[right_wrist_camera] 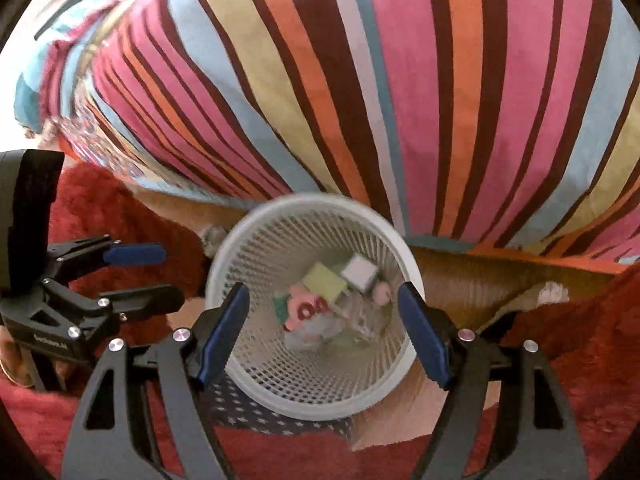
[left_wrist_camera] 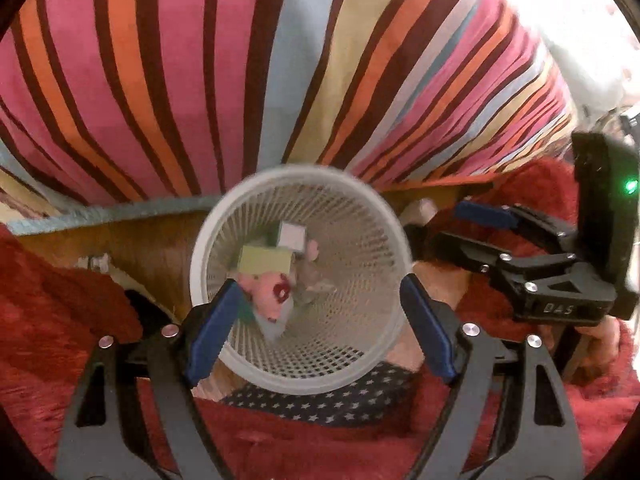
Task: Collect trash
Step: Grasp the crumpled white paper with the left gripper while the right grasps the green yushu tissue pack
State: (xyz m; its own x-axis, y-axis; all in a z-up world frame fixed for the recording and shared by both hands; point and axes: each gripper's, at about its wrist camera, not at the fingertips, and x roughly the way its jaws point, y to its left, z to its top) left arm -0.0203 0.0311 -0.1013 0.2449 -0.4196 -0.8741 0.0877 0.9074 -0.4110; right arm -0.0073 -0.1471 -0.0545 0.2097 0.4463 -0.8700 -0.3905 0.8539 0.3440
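Basket: white mesh basket (left_wrist_camera: 394, 216) sitting centre-low in both views, on red rug (left_wrist_camera: 52, 320), below striped cover (left_wrist_camera: 200, 60).
Trash: lying inside at basket bottom – green box (left_wrist_camera: 266, 261), white box (left_wrist_camera: 293, 237), pink wrapper (left_wrist_camera: 270, 293), crumpled bits; blurry, cannot tell more.
L gripper (left_wrist_camera: 316, 316): hovering over basket mouth, jaws standing open, nothing between pads.
R gripper (right_wrist_camera: 324, 326): same, hanging above rim w/ jaws apart & empty.
Handling (judging): boxes & wrappers prob. light, thin card crushing easily; wrapper soft, slippery.
Basket hold: stiff rim is looking like best pinch pt; mesh wall flexing, prob. light, tipping easily.
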